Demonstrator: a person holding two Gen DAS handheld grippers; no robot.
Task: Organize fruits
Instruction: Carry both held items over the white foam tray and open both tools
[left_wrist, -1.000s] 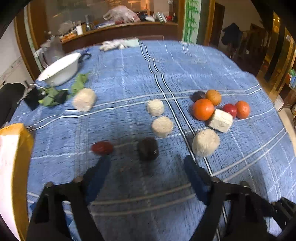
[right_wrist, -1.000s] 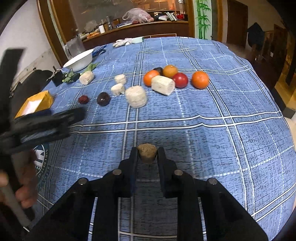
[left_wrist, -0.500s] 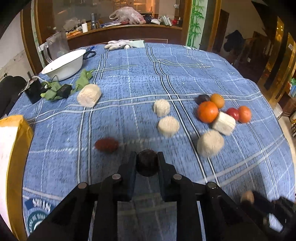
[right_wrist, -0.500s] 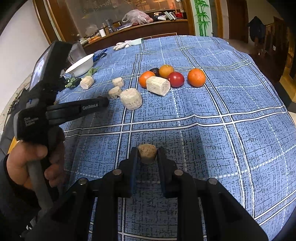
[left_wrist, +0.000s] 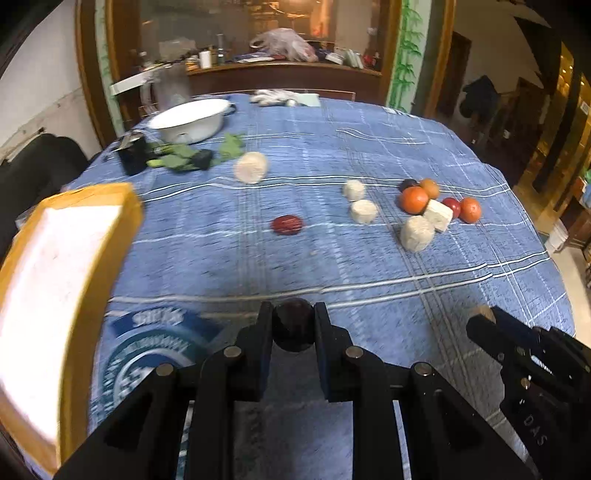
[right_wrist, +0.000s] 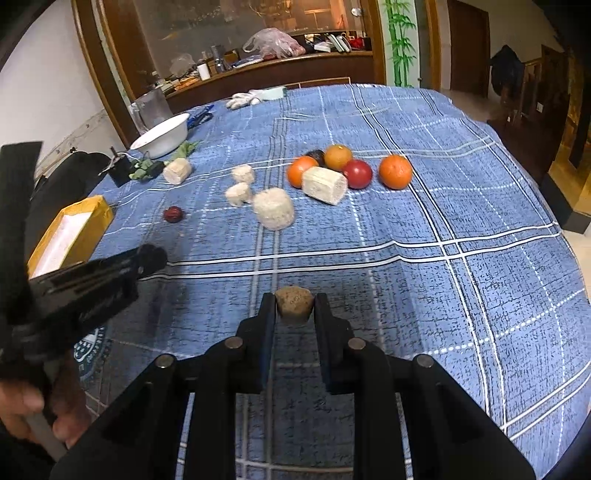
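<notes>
My left gripper is shut on a dark round fruit and holds it above the near part of the blue tablecloth. My right gripper is shut on a small tan fruit above the cloth. A red date lies mid-table. Oranges, a red tomato and a dark fruit sit grouped at the right, with several pale corn-cob pieces among and beside them. The left gripper shows in the right wrist view, the right one in the left wrist view.
A yellow cardboard box stands at the near left. A white bowl, green leaves, a black object and a glass jug are at the far left. White gloves lie at the far edge.
My left gripper closed on the dark round fruit, lifted it and drew back toward the near left. My right gripper keeps the tan fruit, nearly still.
</notes>
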